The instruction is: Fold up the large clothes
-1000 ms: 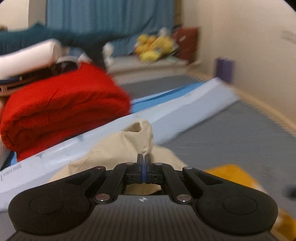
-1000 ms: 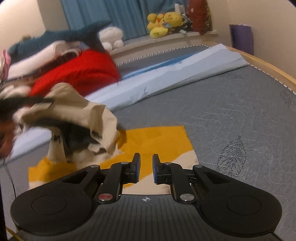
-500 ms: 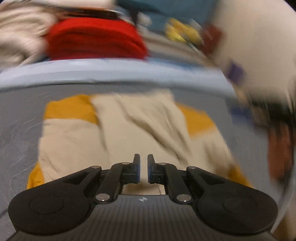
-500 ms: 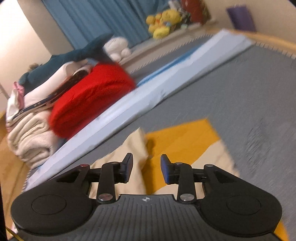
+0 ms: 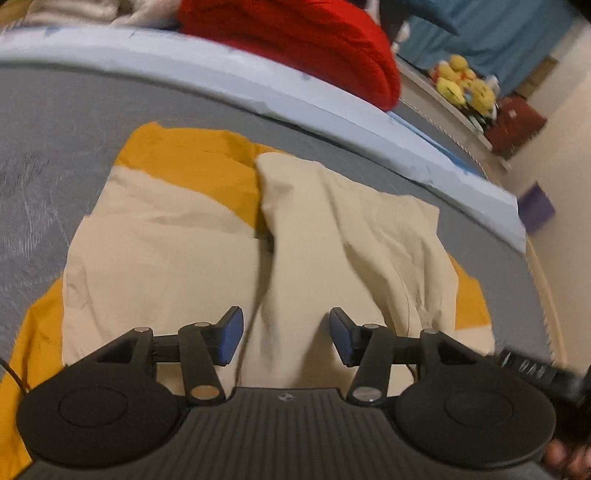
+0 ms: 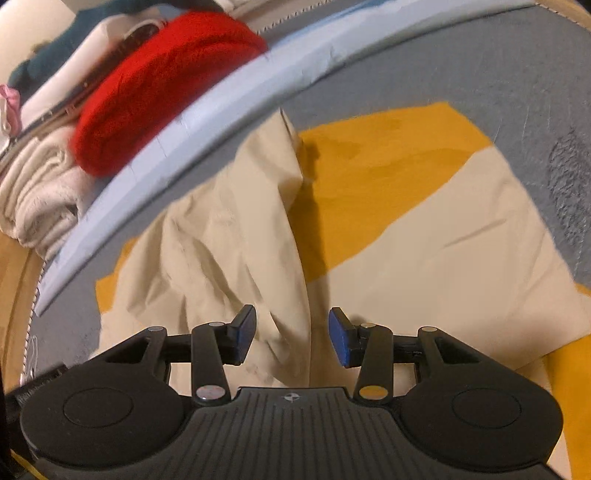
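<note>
We hold the left gripper [image 5: 286, 339] over the cream and mustard garment [image 5: 177, 258], its blue-padded fingers [image 5: 231, 334] spread wide with nothing between them; the right gripper [image 6: 291, 338] hangs over the same garment [image 6: 424, 236] with its fingers [image 6: 340, 341] likewise parted and empty; the garment lies spread on the grey quilted bed cover [image 5: 44, 122], one cream flap [image 6: 236, 229] folded over toward the middle in rumpled creases, mustard cloth showing at the far edge and corners; beyond it runs a pale blue folded sheet [image 5: 221, 77], and behind that sits a red folded blanket [image 5: 295, 40] beside a cream towel [image 6: 37, 192]; yellow plush toys [image 5: 463, 86] rest on a far ledge before the blue curtain [image 5: 491, 33]
</note>
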Available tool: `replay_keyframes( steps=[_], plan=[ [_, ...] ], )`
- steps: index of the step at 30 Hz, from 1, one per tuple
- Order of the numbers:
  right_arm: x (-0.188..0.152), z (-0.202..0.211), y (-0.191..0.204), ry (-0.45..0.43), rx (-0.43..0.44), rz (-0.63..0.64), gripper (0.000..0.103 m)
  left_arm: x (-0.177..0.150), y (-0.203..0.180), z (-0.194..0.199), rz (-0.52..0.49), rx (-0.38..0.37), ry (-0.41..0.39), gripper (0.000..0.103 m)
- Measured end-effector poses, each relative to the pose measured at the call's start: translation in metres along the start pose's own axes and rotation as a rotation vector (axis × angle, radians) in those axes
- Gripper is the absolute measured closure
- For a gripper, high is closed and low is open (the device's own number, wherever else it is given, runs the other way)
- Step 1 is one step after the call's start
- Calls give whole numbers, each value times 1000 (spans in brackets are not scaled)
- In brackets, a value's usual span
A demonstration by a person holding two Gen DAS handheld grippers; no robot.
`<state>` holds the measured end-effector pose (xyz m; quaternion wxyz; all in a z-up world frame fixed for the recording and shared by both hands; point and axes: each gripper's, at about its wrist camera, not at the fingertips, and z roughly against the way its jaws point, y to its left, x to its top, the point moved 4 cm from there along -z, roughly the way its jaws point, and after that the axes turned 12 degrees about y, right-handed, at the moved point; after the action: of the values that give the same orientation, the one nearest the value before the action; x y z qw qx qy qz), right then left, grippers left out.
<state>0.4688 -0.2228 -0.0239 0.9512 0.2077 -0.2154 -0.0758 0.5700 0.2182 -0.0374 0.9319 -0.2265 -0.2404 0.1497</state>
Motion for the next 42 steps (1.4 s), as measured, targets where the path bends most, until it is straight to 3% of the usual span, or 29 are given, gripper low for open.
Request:
replay_keyframes(
  steps=[2, 3, 4, 7, 10, 12, 15, 17, 19, 22, 24, 25, 27, 29, 32, 33, 35, 37, 39, 42],
  plan=[
    [0, -4, 0, 7, -18, 9, 58, 3, 6, 0, 27, -32, 11, 56],
    [0, -5, 1, 6, -28, 9, 67, 6, 8, -2, 22, -41, 14, 74],
    [1, -5, 2, 2, -21, 9, 90, 10, 9, -4, 8, -47, 18, 94],
    [4, 16, 2, -89, 50, -25, 100, 11, 5, 7, -30, -56, -26, 101],
    [11, 55, 4, -258, 122, -47, 101, 15, 1, 23, -49, -115, -96, 101],
    [14, 65, -2, -294, 128, -80, 101, 14, 1, 19, -63, -112, -83, 101],
    [7, 43, -21, -187, -26, -131, 101, 3, 11, -12, -34, -46, 64, 100],
    [0, 21, -37, -75, -82, -194, 101, -4, 17, -28, -14, 6, 138, 95],
    [-6, 7, -46, -14, -88, -224, 98, -1, 17, -25, -10, 40, 106, 94],
    [-4, 15, -41, -44, -111, -213, 92, 10, -8, 6, -141, 73, -75, 93],
    [0, 27, -35, -109, -147, -175, 85, 10, -26, 19, -231, 25, -152, 92],
    [0, 33, -30, -151, -176, -145, 79, 7, -32, 19, -258, -20, -148, 88],
    [1, 44, -18, -229, -201, -81, 79, -2, -36, 2, -282, -82, -57, 87],
    [1, 51, -10, -269, -126, -48, 79, -13, -26, -27, -285, 11, 71, 87],
    [-1, 38, -7, -194, 10, -54, 78, -21, -3, -56, -280, 216, 168, 87],
    [-1, 27, -12, -136, 15, -60, 78, -19, -1, -54, -262, 218, 168, 87],
    [-6, 4, -23, -3, -94, -81, 78, -13, 1, -43, -244, 177, 139, 85],
    [-10, -4, -35, 34, -170, -121, 86, -4, -8, -28, -263, 123, 84, 71],
    [-7, 9, -31, -22, -204, -125, 80, 0, -14, -15, -288, 88, 19, 70],
    [-3, 46, -5, -237, -192, -23, 80, 4, -29, -14, -325, 34, -10, 70]
  ],
)
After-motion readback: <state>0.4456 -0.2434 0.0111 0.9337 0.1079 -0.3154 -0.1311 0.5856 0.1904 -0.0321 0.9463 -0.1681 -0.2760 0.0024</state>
